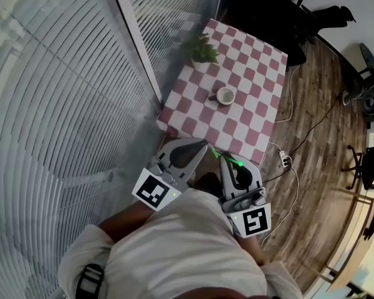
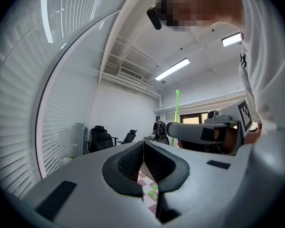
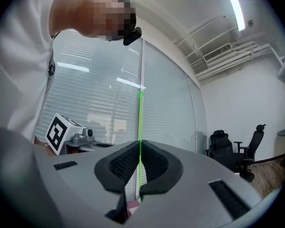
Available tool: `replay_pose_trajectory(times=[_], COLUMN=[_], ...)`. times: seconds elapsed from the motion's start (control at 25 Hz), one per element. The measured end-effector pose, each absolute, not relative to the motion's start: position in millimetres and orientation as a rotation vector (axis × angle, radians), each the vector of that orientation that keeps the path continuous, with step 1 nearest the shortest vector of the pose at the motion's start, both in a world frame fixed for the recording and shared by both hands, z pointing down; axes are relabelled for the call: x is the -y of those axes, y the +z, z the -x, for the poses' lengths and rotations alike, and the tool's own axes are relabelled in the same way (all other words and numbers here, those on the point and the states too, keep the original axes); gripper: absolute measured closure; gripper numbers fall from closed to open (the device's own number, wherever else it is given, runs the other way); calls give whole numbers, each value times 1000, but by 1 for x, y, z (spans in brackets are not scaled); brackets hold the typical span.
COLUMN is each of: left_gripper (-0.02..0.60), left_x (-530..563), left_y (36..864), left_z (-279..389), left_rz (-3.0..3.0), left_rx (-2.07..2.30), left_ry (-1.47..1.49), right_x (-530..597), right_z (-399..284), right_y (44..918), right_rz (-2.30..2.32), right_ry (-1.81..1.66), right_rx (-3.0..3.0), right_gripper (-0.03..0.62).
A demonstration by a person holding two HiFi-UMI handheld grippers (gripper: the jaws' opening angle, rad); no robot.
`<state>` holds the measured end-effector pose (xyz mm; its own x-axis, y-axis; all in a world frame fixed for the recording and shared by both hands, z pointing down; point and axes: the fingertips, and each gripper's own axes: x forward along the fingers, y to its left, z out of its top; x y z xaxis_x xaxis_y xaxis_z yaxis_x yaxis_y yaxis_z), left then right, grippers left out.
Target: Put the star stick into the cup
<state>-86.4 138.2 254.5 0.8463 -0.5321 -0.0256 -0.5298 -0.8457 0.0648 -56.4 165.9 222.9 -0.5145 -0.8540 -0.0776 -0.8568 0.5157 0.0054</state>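
A thin green star stick [image 3: 140,122] stands upright between the jaws of my right gripper [image 3: 140,148], which is shut on it. In the head view that gripper [image 1: 225,159] is held close to the person's body, at the near edge of the table, with the green stick [image 1: 234,162] showing at its tip. My left gripper [image 1: 203,146] is beside it with its jaws shut and nothing between them [image 2: 144,145]. A green star shape [image 2: 152,190] shows below its jaws. The white cup [image 1: 225,95] stands mid-table, well beyond both grippers.
The small table carries a red-and-white checked cloth [image 1: 255,114]. A green potted plant [image 1: 203,50] stands at its far left. A glass wall with blinds [image 1: 62,92] runs along the left. Cables and a power strip [image 1: 285,160] lie on the wooden floor to the right.
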Motion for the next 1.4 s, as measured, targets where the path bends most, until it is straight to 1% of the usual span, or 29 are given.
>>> replay_pose_trajectory(times=[0.76,1.4], left_gripper=[549,549], left_x=[-106,-45], left_y=[266,272], left_z=[58,6], left_rz=[-2960,-2950], left_rx=[851,856], left_ry=[-13,8], right_x=[-129,-68], right_z=[24,-31], right_y=[229,233], right_rz=[1525,1519], right_ry=[59,47], right_rx=[-2657,-2647], right_gripper=[557,557])
